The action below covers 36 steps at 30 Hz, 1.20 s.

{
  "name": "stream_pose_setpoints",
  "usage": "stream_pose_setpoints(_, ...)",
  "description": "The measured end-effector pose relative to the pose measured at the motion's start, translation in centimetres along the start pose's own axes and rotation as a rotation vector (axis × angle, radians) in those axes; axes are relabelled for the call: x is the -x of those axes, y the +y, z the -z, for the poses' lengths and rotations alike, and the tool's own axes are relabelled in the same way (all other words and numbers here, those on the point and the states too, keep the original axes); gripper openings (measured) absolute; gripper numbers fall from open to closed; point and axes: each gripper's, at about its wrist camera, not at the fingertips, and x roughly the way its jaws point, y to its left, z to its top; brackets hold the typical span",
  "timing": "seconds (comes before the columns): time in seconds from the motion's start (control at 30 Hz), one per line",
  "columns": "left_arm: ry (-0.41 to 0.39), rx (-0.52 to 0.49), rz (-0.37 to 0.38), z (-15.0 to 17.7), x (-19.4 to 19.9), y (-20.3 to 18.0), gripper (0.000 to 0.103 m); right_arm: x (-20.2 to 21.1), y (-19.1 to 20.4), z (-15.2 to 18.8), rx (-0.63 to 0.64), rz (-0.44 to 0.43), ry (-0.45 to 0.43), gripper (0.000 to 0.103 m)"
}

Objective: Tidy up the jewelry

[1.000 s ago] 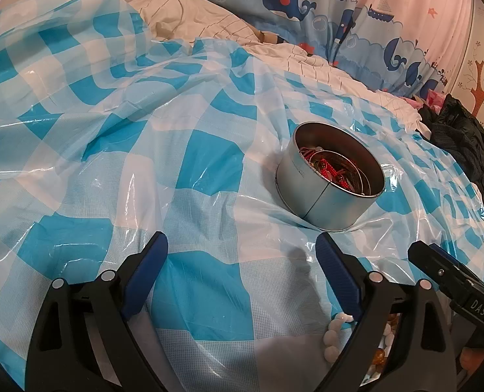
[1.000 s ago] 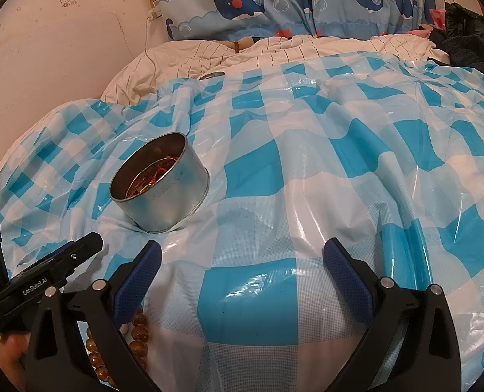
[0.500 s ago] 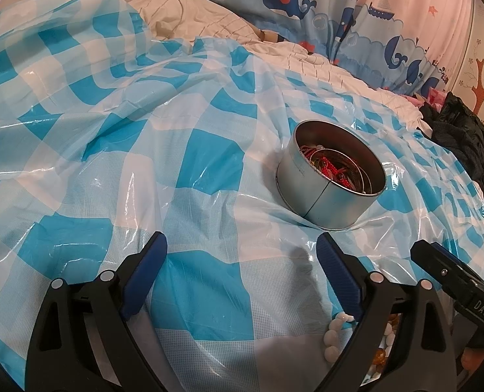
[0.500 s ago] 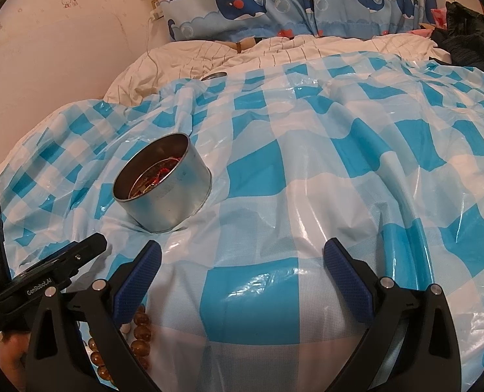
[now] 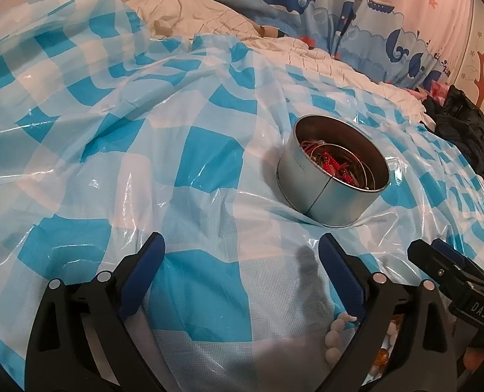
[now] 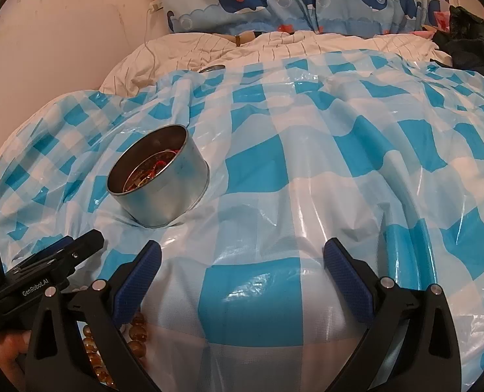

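A round metal tin (image 5: 333, 176) holding red and metal jewelry stands on the blue-checked plastic sheet; it also shows in the right wrist view (image 6: 158, 178). My left gripper (image 5: 242, 261) is open and empty, short of the tin and to its left. My right gripper (image 6: 242, 258) is open and empty, to the right of the tin. A string of white beads (image 5: 335, 339) lies under my left gripper's right finger. A string of amber beads (image 6: 137, 333) lies under my right gripper's left finger. Each gripper shows in the other's view, the right (image 5: 450, 271) and the left (image 6: 49, 268).
The sheet (image 5: 209, 150) is wrinkled and covers a bed. White bedding (image 6: 274, 49) and a whale-print curtain (image 6: 307, 0) lie behind. Dark clothes (image 5: 463, 130) are heaped at the right.
Both views have shifted very slightly; the tin sits a touch nearer in the right wrist view. Both grippers stay open.
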Motion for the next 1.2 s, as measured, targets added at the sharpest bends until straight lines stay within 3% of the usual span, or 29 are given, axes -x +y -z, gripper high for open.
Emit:
stream_pose_setpoints(0.67,-0.013,0.005,-0.005,-0.1,0.4,0.2,0.091,0.4,0.5,0.1,0.012,-0.021,-0.017,0.096)
stream_pose_setpoints(0.83,-0.021,0.053,0.054,-0.5,1.3,1.3,0.091,1.9,2.2,0.9,0.057,-0.178,-0.020,0.096)
stream_pose_setpoints(0.93,-0.027,0.111,0.096,-0.9,2.6,2.8,0.091,2.4,4.5,1.7,0.169,-0.204,-0.002,0.096)
stream_pose_setpoints(1.07,-0.065,0.103,0.049,-1.5,4.5,4.2,0.091,2.1,6.3,2.5,0.258,-0.224,0.033,0.095)
stream_pose_setpoints(1.2,-0.068,0.157,0.049,-1.9,5.1,5.7,0.092,1.3,6.3,2.9,0.262,-0.242,0.086,0.076)
